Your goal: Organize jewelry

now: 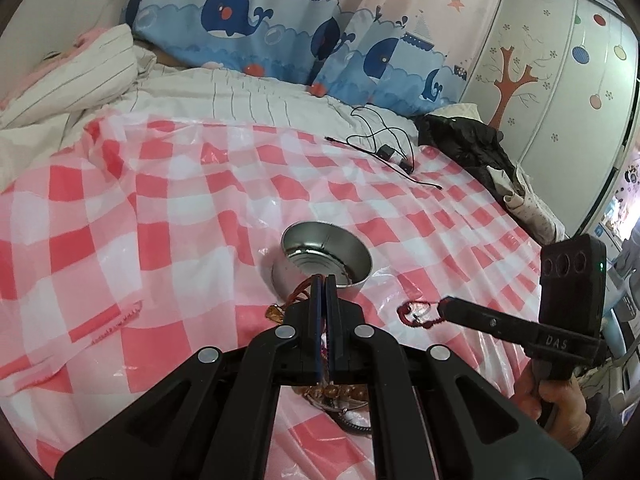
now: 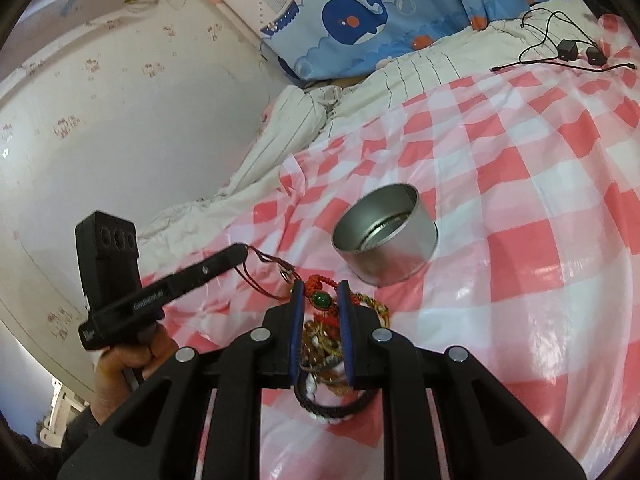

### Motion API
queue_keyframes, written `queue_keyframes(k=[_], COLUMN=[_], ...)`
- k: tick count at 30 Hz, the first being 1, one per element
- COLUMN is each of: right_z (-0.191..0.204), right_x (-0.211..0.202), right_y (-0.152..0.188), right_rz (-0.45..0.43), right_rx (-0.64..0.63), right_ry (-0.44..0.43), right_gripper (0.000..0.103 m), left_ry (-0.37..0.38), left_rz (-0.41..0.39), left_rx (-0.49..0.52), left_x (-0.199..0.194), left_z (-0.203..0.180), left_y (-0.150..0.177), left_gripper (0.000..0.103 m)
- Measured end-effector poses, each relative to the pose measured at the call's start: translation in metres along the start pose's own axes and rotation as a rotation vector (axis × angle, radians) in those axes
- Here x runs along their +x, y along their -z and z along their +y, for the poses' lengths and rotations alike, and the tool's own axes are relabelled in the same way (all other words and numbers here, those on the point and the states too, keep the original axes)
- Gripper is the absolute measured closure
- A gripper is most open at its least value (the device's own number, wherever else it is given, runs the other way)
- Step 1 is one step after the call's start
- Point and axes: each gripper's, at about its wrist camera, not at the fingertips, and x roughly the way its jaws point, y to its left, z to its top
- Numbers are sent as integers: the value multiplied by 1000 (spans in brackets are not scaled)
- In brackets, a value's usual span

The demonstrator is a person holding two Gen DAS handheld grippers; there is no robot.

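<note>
A round silver tin (image 1: 326, 258) (image 2: 385, 233) stands open on the red-and-white checked sheet. My left gripper (image 1: 325, 280) (image 2: 243, 249) is shut on a thin red cord bracelet (image 2: 267, 266) and holds it lifted, its loop hanging near the tin. My right gripper (image 2: 320, 292) (image 1: 442, 305) is partly open over a pile of jewelry (image 2: 326, 354): a red knotted bracelet with a green bead (image 2: 320, 299), beaded strands and a dark braided band (image 2: 340, 406). A dark red cord (image 1: 416, 314) lies at the right gripper's tip in the left wrist view.
The checked plastic sheet (image 1: 160, 240) covers a bed. A striped quilt (image 1: 200, 92) and whale-print pillows (image 1: 256, 24) lie at the far side. Black cables with adapters (image 1: 384, 148) (image 2: 568, 54) and a dark garment (image 1: 468, 148) sit beyond the tin. A wardrobe (image 1: 560, 80) stands right.
</note>
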Motion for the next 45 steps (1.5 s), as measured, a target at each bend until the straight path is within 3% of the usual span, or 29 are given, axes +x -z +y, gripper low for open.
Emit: queue_keyframes(k=[10, 19, 20, 22, 23, 26, 30, 33, 38, 41, 45], right_z=[6, -1, -4, -12, -21, -34, -30, -26, -21, -8, -3], right_x=[14, 32, 39, 57, 68, 68, 43, 23, 2, 7, 21], right_y=[-44, -67, -69, -70, -67, -58, -53, -31, 2, 10, 17], right_rz=[-27, -35, -26, 31, 58, 82, 52, 65, 108, 139, 179], right_rx=[-35, -43, -48, -60, -51, -21, -5, 1, 22, -30, -69], right_ry=[-38, -29, -13, 72, 116, 135, 123, 133, 138, 136, 165], right_gripper=[86, 86, 85, 70, 58, 58, 57, 54, 53, 48, 45], left_ry=[94, 121, 119, 96, 55, -13, -68, -110, -127, -111, -80], left_rz=[-50, -58, -48, -5, 36, 84, 79, 104, 143, 141, 202], left_rx=[-1, 1, 1, -6, -15, -63, -89, -73, -78, -56, 9], left_x=[7, 39, 47, 62, 74, 82, 65, 52, 35, 32, 46], left_z=[-18, -30, -30, -26, -22, -8, 7, 10, 12, 9, -2], left_y=[-27, -53, -55, -55, -53, -44, -32, -16, 8, 6, 12], left_gripper=[101, 101, 101, 97, 91, 80, 67, 64, 60, 58, 57])
